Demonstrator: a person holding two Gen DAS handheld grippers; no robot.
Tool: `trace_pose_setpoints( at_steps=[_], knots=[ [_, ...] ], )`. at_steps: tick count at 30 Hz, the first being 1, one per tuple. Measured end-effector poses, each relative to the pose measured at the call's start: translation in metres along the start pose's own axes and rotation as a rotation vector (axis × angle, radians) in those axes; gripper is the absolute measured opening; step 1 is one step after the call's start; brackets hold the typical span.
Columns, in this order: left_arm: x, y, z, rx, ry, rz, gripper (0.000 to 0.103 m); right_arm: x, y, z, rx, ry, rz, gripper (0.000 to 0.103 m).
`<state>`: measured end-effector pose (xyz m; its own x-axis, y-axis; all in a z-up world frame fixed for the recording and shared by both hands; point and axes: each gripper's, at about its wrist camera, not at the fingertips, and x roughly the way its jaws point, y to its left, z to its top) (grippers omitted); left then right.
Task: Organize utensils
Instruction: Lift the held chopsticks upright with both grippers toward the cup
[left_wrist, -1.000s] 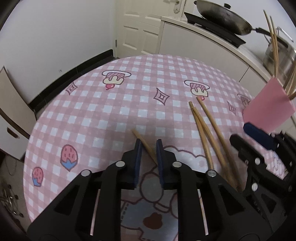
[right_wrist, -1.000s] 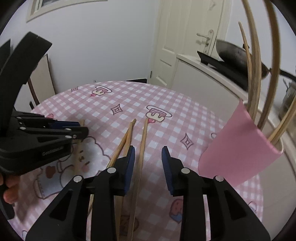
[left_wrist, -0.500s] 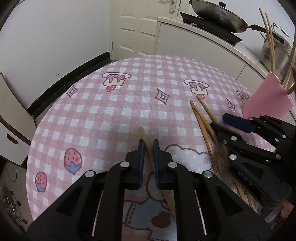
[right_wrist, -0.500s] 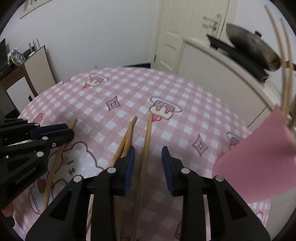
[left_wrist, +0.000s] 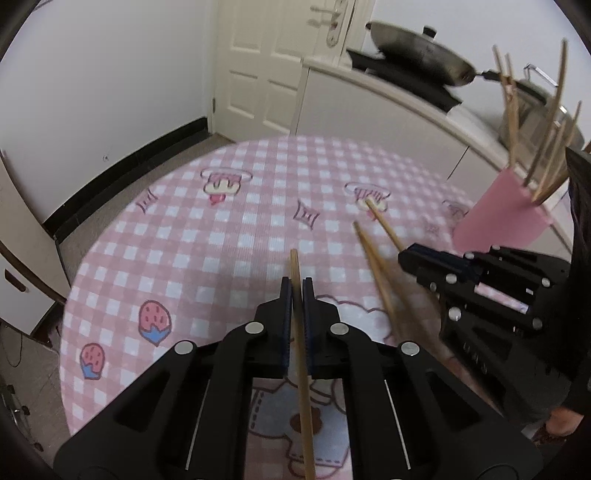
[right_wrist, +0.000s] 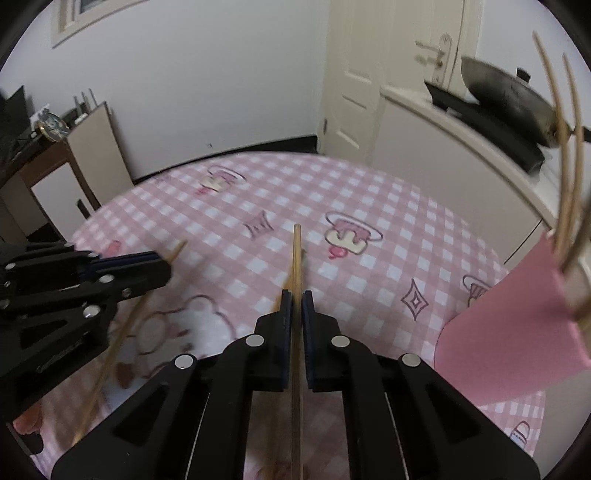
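both claws clamped, one chopstick each, over the pink checked table

left gripper (left_wrist: 297, 291) pinches a wooden chopstick (left_wrist: 301, 354); to its right two loose chopsticks (left_wrist: 376, 273) lie on the tablecloth (left_wrist: 221, 236). right gripper (right_wrist: 296, 302) grips its own chopstick (right_wrist: 296, 258). the pink holder (right_wrist: 517, 325) with more sticks stands at the table's far right edge.
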<state>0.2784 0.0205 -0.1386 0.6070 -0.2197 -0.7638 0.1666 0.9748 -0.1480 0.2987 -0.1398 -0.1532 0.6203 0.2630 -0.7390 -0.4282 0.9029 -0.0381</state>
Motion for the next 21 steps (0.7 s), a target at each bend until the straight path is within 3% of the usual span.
trace_pose_setpoints(
  at_steps=[10,21],
  knots=[
    [-0.077,-0.012,0.009,0.001,-0.168,-0.072,0.005,-0.084,0.017,0.008,-0.020,-0.198,0.050,0.004],
    [-0.148,-0.039,0.003,0.058,-0.301,-0.136,0.005,-0.142,0.011,0.004,-0.001,-0.315,0.057,0.004]
  ],
)
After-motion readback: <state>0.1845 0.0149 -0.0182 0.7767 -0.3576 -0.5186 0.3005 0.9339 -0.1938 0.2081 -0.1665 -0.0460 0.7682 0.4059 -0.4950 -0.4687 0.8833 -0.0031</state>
